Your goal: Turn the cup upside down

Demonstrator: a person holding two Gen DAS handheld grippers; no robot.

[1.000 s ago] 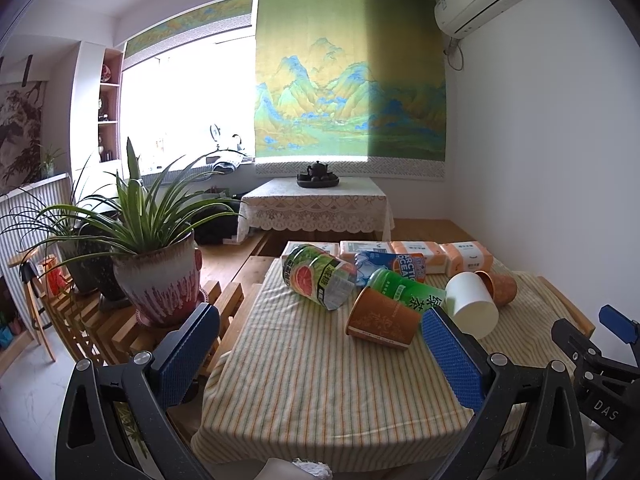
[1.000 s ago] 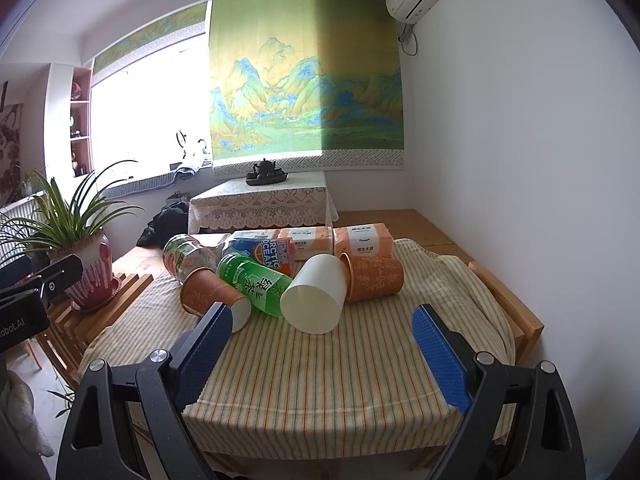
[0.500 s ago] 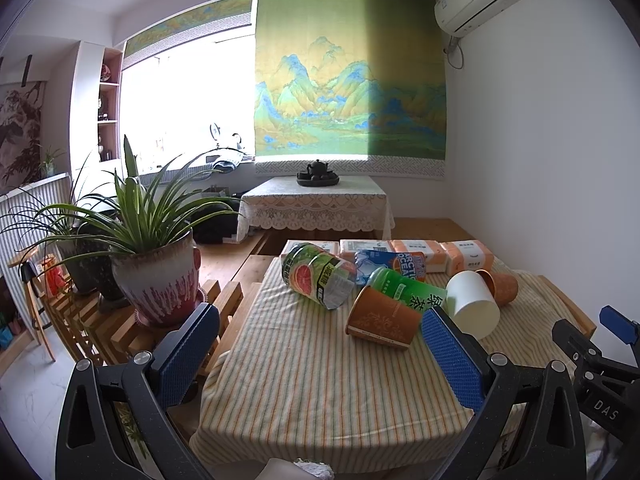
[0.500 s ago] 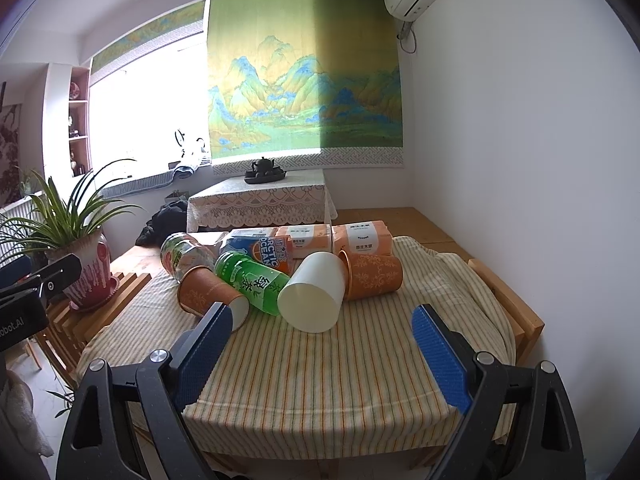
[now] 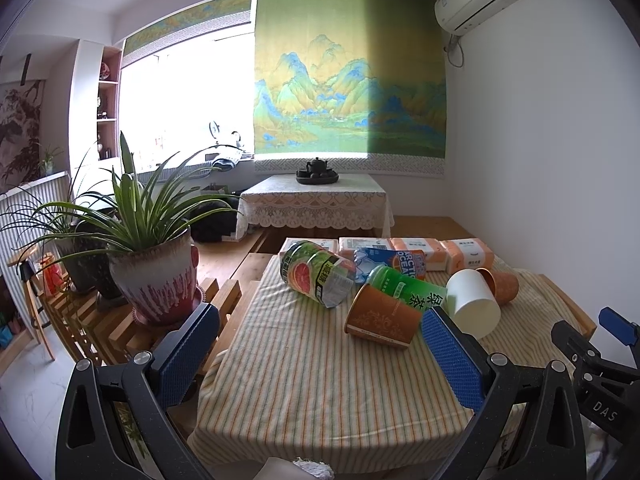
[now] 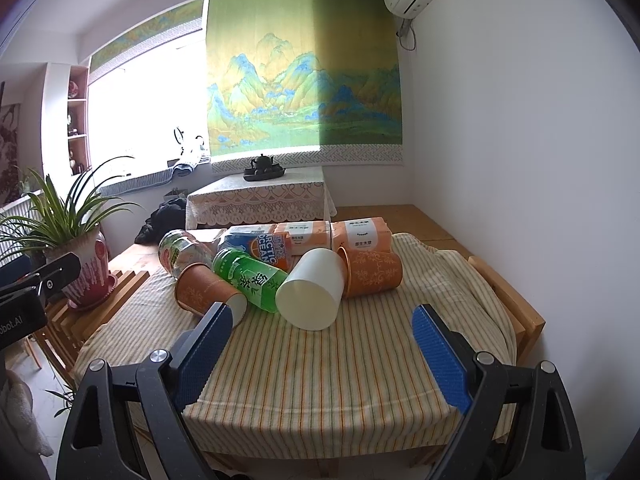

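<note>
The white cup (image 6: 310,294) lies on its side near the middle of the bench (image 6: 320,380), toward the far edge, its flat bottom facing the near edge. It rests between a green tea bottle (image 6: 248,280) on its left and an orange patterned cup (image 6: 370,274) on its right, touching both as far as the view shows. That orange cup also lies on its side, mouth toward the white cup. A second orange cup (image 6: 208,294) lies tipped over nearer the left edge, just in front of the green bottle, with its white bottom toward the near edge. Behind it a watermelon-labelled can (image 6: 180,254) lies on its side, and an Arctic Ocean pack (image 6: 264,248) sits beside it. Along the far edge stand wrapped tissue packs (image 6: 360,234) in a row. A striped cloth (image 6: 304,392) covers the bench and bunches at the right edge.

The right gripper (image 6: 320,354) hovers over the near edge, its blue pads (image 6: 438,354) spread wide with nothing between them. The left gripper (image 5: 316,354) hangs at the near left corner, likewise released and empty.

Off the left edge a potted plant (image 5: 148,264) stands on a slatted wooden rack (image 5: 108,320). Beyond the far edge a lace-covered table (image 5: 316,204) carries a teapot set (image 5: 317,172).
</note>
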